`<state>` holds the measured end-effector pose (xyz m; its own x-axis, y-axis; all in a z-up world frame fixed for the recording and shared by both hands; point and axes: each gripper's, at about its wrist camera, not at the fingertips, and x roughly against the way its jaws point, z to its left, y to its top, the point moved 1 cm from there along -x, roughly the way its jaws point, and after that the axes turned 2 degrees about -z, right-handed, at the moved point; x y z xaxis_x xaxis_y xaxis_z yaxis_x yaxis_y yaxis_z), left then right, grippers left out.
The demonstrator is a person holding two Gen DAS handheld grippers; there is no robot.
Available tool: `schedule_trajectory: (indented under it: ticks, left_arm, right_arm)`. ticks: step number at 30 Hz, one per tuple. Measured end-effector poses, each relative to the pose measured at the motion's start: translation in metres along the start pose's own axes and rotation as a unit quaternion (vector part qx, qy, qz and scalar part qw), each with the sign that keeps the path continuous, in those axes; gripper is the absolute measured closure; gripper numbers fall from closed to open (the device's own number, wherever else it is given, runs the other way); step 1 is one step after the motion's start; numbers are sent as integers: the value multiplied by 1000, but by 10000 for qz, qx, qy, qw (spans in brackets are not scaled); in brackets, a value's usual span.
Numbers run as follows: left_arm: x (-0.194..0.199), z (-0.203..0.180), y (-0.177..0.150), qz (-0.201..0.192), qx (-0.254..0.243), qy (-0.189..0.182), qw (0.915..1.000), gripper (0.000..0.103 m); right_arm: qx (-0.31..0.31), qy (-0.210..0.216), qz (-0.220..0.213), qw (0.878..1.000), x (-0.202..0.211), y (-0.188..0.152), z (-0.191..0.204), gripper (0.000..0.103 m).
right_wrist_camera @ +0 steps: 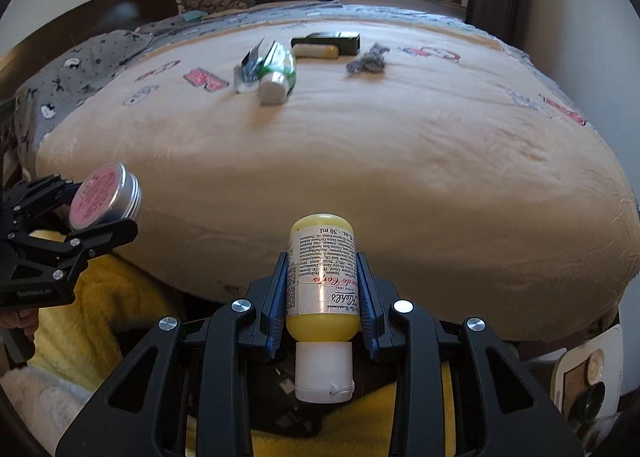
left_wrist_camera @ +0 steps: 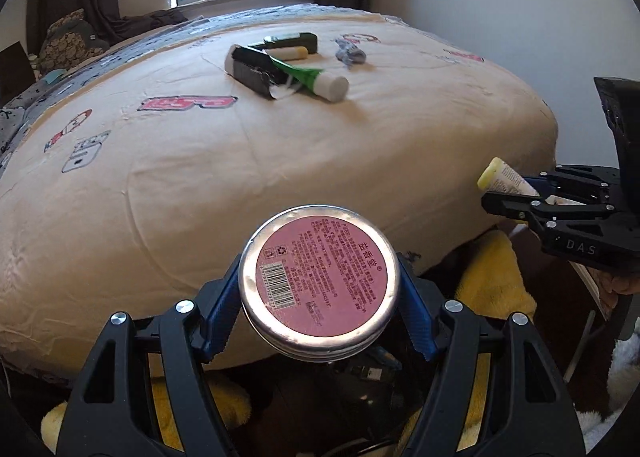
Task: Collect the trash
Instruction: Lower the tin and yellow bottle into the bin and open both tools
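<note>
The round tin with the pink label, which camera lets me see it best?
The left wrist view. There the round tin sits close and faces the camera, clamped in the left gripper, so its pink label and barcode show. In the right wrist view the tin is small, off to the left edge and turned sideways, showing mostly its metal rim.

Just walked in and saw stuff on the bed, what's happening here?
A person is collecting trash with two handheld grippers. The left gripper is clamped on a round tin; the right gripper grips a small yellow bottle. A green tube, dark boxes and a crumpled wrapper lie on the bed.
</note>
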<state>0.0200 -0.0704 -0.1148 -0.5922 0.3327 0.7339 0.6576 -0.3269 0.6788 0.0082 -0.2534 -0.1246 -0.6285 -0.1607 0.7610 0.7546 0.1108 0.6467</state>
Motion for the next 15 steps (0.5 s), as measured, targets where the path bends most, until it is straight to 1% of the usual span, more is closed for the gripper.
schedule_trajectory:
  ticks: [3, 5, 9, 15]
  left_arm:
    - [-15, -9, -18, 288, -89, -101, 9995, 36]
    - [-26, -11, -28, 486, -65, -158, 9987, 36]
    - [-54, -13, -47, 916, 0, -293, 9954, 36]
    - [-96, -13, -75, 1581, 200, -506, 9859, 36]
  right_arm:
    - [-16, 117, 343, 9993, -15, -21, 7, 71]
    - [-59, 170, 530, 9984, -24, -32, 10, 71]
    - [-324, 245, 906, 9951, -49, -54, 11, 71]
    - [-482, 330, 1477, 9873, -84, -80, 19, 71]
